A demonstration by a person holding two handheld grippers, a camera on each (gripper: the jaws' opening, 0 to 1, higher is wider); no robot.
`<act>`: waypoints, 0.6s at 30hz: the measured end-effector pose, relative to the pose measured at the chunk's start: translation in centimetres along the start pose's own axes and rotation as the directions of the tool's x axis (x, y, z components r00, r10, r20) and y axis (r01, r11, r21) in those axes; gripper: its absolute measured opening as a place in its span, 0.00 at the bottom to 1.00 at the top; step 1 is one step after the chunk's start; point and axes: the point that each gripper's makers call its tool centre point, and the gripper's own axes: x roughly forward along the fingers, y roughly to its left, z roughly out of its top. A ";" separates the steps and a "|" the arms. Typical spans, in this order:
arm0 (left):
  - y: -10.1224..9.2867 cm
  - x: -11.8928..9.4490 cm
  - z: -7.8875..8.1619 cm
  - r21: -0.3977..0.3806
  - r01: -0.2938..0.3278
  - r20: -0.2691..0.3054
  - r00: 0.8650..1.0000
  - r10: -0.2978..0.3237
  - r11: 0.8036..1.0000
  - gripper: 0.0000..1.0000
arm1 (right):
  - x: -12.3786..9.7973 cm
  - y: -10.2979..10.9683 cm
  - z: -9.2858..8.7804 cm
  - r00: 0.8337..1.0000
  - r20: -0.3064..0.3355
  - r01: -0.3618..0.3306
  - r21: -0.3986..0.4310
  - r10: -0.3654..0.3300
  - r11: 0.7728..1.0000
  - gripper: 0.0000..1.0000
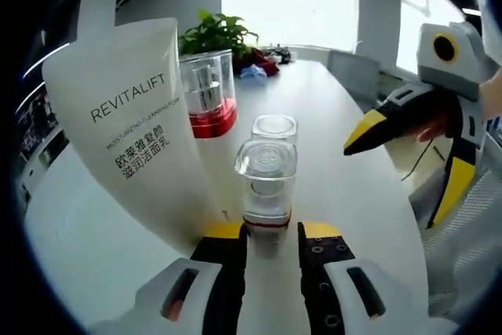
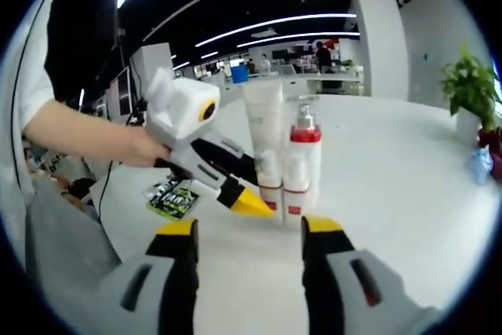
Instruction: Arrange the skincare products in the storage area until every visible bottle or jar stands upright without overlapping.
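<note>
In the left gripper view, a white tube (image 1: 133, 115) printed REVITALIFT stands upright on the white surface (image 1: 353, 170), far left. Right of the tube and farther off is a clear-capped jar (image 1: 208, 92) with a red base. Right of the tube, nearer, a clear bottle (image 1: 267, 178) with a red band stands just beyond the left tool (image 1: 271, 241), whose jaws are parted, with a second clear jar (image 1: 274, 127) behind. The right tool (image 1: 376, 127) enters from the right.

In the right gripper view, the right tool (image 2: 249, 233) is open, gripping nothing.
</note>
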 end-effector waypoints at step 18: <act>-1.3 -4.0 -1.1 -0.066 -0.043 -0.045 0.998 0.040 0.997 0.43 | -1.1 1.2 1.4 1.000 0.015 0.007 -0.011 -0.007 1.000 0.66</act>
